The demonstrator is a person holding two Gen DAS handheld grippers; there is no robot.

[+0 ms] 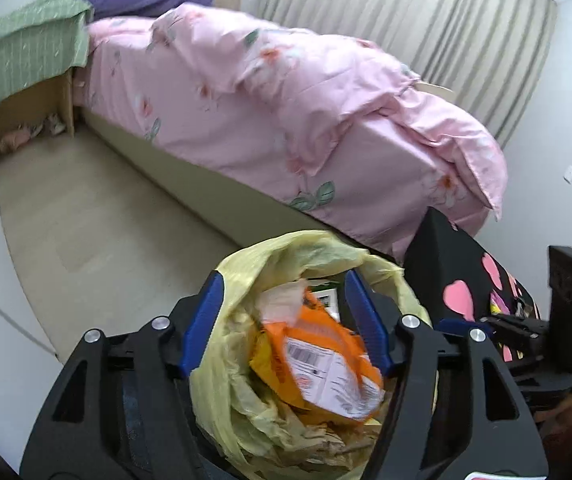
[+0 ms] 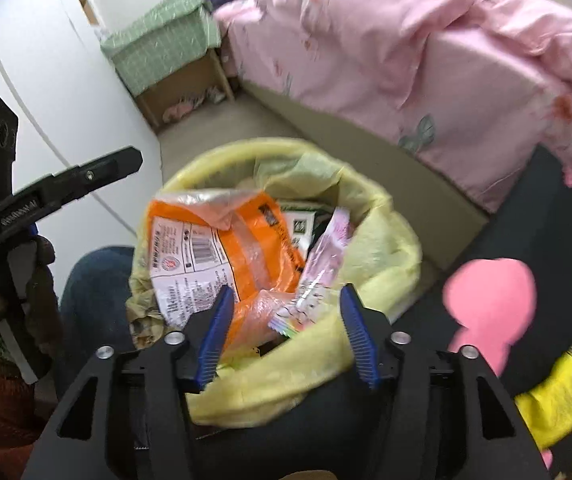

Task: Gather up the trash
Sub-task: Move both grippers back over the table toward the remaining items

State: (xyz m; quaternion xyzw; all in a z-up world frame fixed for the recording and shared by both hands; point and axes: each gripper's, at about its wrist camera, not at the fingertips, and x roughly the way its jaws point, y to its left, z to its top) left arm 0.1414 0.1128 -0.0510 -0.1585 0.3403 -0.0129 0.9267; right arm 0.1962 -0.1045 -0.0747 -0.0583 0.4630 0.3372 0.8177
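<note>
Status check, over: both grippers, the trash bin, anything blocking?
Left gripper open, empty. Right gripper open, empty. Orange wrapper and pink wrapper inside yellow-lined bin. Nothing blocking.

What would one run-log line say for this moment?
left gripper: open, empty | right gripper: open, empty | orange wrapper, pink wrapper: in yellow-lined bin | place: beside bed

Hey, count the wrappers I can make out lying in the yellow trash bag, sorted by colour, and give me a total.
Orange wrapper: 1
Pink wrapper: 1
Green and white packet: 1
Total: 3 in the yellow trash bag; anything deeper is hidden.
</note>
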